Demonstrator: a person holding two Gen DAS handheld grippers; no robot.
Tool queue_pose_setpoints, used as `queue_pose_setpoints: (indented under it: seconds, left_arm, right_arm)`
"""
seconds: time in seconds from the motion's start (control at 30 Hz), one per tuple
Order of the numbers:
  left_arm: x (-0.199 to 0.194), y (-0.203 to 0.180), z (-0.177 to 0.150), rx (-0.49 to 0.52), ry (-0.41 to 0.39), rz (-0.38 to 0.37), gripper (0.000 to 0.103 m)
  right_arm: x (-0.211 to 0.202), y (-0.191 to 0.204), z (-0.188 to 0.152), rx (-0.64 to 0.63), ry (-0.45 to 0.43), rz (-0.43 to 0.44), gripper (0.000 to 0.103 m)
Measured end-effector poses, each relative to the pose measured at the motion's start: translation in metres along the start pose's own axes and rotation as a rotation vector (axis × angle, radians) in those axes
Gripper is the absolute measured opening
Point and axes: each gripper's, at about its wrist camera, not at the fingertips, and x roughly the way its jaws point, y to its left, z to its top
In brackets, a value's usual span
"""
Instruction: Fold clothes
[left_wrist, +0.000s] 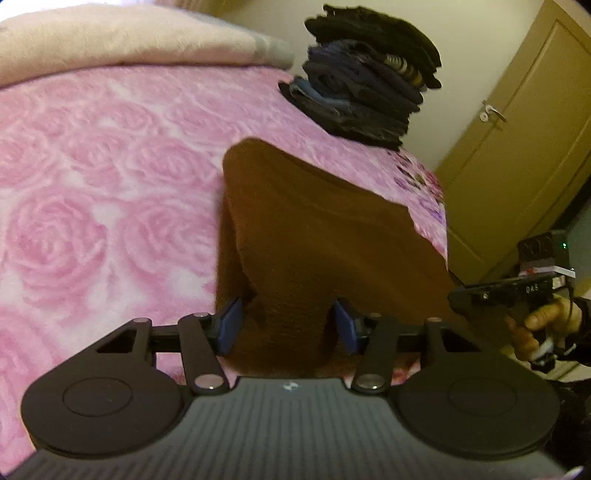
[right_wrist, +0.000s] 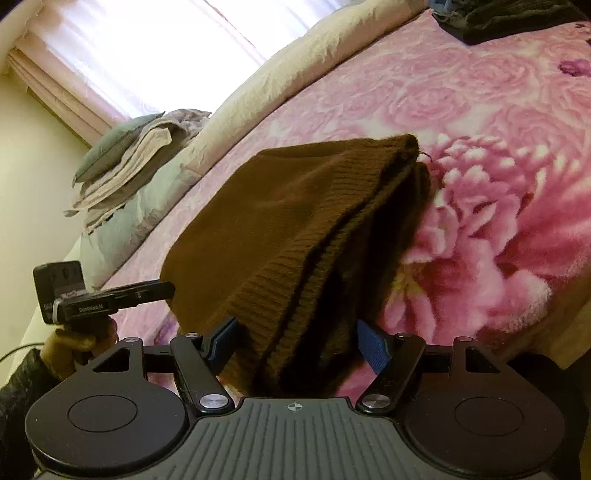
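Observation:
A folded brown knitted sweater (left_wrist: 317, 229) lies on the pink rose blanket (left_wrist: 92, 184) near the bed's corner. My left gripper (left_wrist: 290, 325) is at its near edge, the blue pads (left_wrist: 231, 325) pressing a thick fold of knit between them. In the right wrist view the sweater (right_wrist: 295, 214) looks raised at its ribbed hem, with shadow beneath. My right gripper (right_wrist: 297, 343) straddles that near edge with its jaws wide apart, and its right pad (right_wrist: 373, 350) stands clear of the fabric. Each view shows the other gripper's body at the sweater's side.
A tall stack of dark folded clothes (left_wrist: 369, 74) stands on the bed behind the sweater. A door (left_wrist: 517, 147) is right of the bed corner. A cream duvet (right_wrist: 295, 74) and folded grey linens (right_wrist: 129, 158) lie along the far side under a bright window (right_wrist: 147, 44).

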Motion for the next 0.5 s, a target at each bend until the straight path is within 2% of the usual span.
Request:
queue_pose_setpoints:
  seconds: [0.13, 0.23, 0.33, 0.37, 0.5]
  left_arm:
    - [-0.001, 0.008, 0.002, -0.024, 0.03, 0.018, 0.028]
    - [-0.01, 0.006, -0.008, -0.058, 0.014, 0.046, 0.022]
    - [-0.017, 0.002, -0.022, -0.14, -0.023, 0.078, 0.018]
    - [-0.019, -0.002, -0.024, -0.134, -0.029, 0.1, 0.018]
    - [-0.025, -0.029, -0.028, 0.025, -0.024, 0.232, 0.021]
  right_arm:
    - [0.0, 0.001, -0.003, -0.008, 0.003, -0.015, 0.072]
    - [-0.003, 0.003, -0.003, -0.019, -0.011, -0.025, 0.072]
    - [-0.006, 0.004, -0.003, -0.031, -0.027, -0.036, 0.072]
    - [-0.007, 0.005, -0.003, -0.035, -0.032, -0.039, 0.072]
    - [-0.011, 0.007, -0.003, -0.05, -0.054, -0.053, 0.072]
